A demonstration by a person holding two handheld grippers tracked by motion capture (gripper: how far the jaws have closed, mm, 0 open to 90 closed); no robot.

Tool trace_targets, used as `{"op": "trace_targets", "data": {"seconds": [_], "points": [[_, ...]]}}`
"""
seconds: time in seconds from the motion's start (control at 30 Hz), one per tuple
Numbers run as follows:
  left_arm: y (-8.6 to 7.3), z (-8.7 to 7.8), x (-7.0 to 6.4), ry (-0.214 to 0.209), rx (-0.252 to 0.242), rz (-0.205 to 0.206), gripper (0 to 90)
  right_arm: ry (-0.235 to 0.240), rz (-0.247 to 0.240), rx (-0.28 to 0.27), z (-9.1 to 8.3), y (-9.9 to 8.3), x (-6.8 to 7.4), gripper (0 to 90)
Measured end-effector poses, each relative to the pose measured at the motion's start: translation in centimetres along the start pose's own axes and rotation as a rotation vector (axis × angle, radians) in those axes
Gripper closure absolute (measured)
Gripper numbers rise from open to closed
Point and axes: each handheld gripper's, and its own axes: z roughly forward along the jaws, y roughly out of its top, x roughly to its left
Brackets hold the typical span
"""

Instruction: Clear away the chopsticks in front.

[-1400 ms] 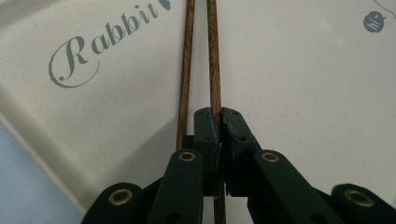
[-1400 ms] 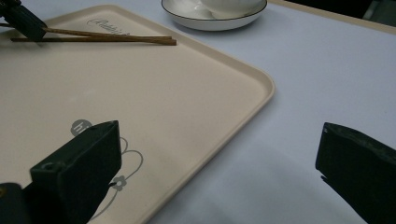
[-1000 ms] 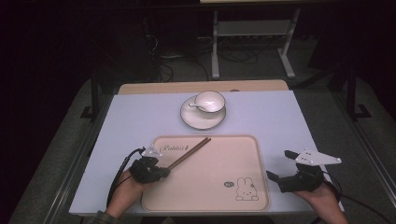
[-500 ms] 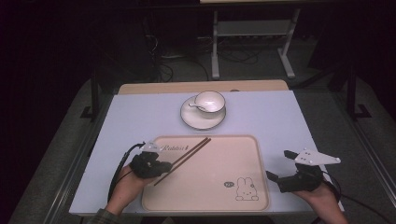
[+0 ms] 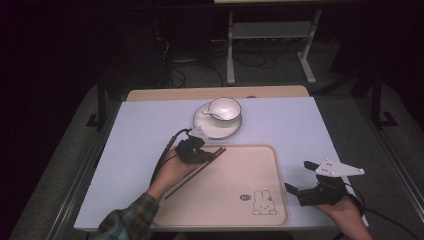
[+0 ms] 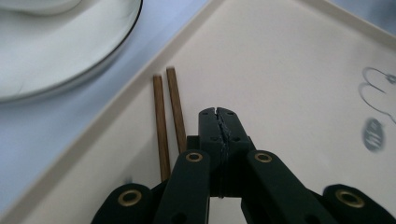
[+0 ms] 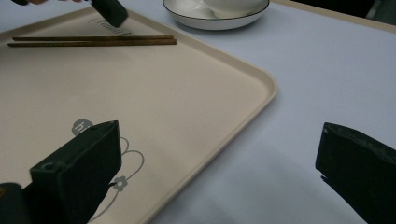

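Since the earlier frames the left claw (image 5: pixel 204 156) has been carried forward along the chopsticks (image 5: pixel 196 170), from their near end at the tray's left edge to their far end by the saucer. Its jaws are seen pressed together with nothing between them, just beside the chopsticks' far tips and to their right in the left gripper view. The chopsticks (image 6: pixel 167 116) are laid side by side, flat on the tray (image 5: pixel 250 165), near its far left corner. Their long axis is set on a diagonal: the far ends are pointed toward the saucer (image 5: pixel 217 127), the near ends toward the person's left. A cup (image 5: pixel 224 108) with a spoon in it is carried on the saucer, just beyond the tray. The tray, printed with a rabbit (image 5: pixel 262 202), is placed at the near edge of a pale lilac desk (image 5: pixel 145 130). The right claw (image 5: pixel 296 178) is held over the desk just right of the tray, jaws spread wide and empty. Beyond the desk a dark room is seen, with grey carpet, cables and a white metal frame (image 5: pixel 270 35).
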Motion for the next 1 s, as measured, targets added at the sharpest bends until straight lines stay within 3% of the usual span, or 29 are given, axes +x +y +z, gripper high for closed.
{"op": "trace_targets", "data": {"seconds": [0.07,0.2,0.37,0.7,1.0], "points": [[0.8,1.4,0.0,0.011,0.008,0.025,89.1,0.001,0.0,-0.001,0.0,0.0,0.0,0.0],[1.6,3.4,0.1,0.005,0.012,0.026,89.0,0.002,-0.002,0.001,0.0,0.0,0.0,0.0],[1.6,4.5,0.3,0.017,0.042,0.04,89.0,0.0,0.001,-0.001,-0.1,-0.1,0.0,0.0],[-0.2,2.8,2.0,0.045,0.044,-0.008,89.0,-0.001,-0.002,0.008,0.0,-0.2,0.0,0.0],[-2.1,1.0,2.7,0.048,0.056,-0.036,89.0,-0.002,-0.002,0.005,0.0,-0.1,-0.1,0.0]]}}
